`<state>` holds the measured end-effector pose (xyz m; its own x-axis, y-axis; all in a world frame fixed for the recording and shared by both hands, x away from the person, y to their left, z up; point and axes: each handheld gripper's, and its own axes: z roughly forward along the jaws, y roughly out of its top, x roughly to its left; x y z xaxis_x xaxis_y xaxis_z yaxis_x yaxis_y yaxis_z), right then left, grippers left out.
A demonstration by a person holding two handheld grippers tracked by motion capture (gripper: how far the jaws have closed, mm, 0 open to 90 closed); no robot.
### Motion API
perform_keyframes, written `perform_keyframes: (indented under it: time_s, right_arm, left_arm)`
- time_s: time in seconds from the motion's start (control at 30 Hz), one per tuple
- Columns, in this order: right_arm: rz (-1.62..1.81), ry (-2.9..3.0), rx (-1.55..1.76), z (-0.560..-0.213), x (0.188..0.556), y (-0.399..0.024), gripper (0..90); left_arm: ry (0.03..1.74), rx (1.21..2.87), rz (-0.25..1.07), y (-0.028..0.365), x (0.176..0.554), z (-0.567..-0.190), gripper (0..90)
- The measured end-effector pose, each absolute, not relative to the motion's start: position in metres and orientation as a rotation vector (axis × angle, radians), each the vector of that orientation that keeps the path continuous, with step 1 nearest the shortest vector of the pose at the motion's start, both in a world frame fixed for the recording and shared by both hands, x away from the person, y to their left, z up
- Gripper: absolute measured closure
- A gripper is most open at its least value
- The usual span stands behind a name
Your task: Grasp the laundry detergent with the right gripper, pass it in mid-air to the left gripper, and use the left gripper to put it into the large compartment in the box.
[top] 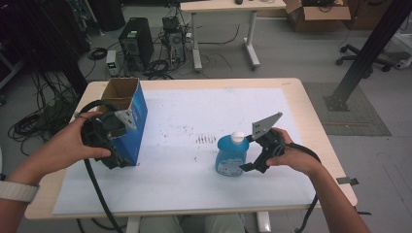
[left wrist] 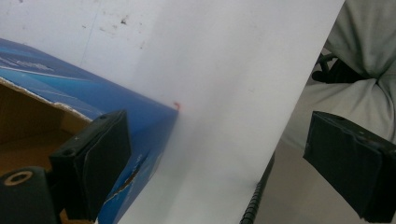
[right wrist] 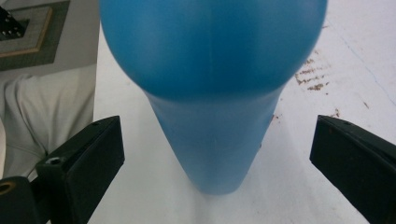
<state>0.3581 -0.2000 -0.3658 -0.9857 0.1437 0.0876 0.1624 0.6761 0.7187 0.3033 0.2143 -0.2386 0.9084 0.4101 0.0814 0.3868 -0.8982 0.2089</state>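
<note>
One blue bottle (top: 231, 155) with white cap, standing at table's five o'clock, between wide-open right gripper (top: 250, 162) jaws, untouched. At nine o'clock, left gripper (top: 116, 145) wide beside one open blue carton (top: 131, 116).

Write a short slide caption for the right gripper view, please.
Open right gripper straddles the blue bottle standing on white paper, jaws clear of both sides.

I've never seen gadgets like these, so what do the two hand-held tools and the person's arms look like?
Each hand holds a chunky black gripper, the left gripper and the right gripper, each ending in two flat, blocky black jaws. A grey three-cornered plate tops the right one, and thick black cables trail away. The forearms are bare; a white wristband sits on the left wrist.
</note>
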Motion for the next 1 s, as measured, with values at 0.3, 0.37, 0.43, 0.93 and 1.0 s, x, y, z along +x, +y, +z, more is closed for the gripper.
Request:
perform_keyframes:
  time_s: [0.3, 0.37, 0.43, 0.93, 1.0]
  right_arm:
    - [-1.25, -2.849, -0.252, -0.367, 0.358, -0.194, 2.7]
    - [-1.254, -2.846, -0.252, -0.368, 0.358, -0.194, 2.8]
    - [-1.263, -2.844, -0.25, -0.368, 0.358, -0.193, 2.8]
    - [-1.326, -2.818, -0.284, -0.377, 0.358, -0.189, 2.9]
    - [-1.323, -2.824, -0.288, -0.378, 0.358, -0.189, 2.9]
  left_arm:
    - [0.604, 2.884, 0.181, 0.213, 0.304, -0.24, 7.9]
    - [0.605, 2.885, 0.181, 0.213, 0.304, -0.24, 7.9]
    - [0.607, 2.884, 0.182, 0.214, 0.304, -0.24, 7.9]
    - [0.611, 2.879, 0.184, 0.214, 0.303, -0.24, 8.0]
    - [0.614, 2.879, 0.182, 0.214, 0.303, -0.24, 8.0]
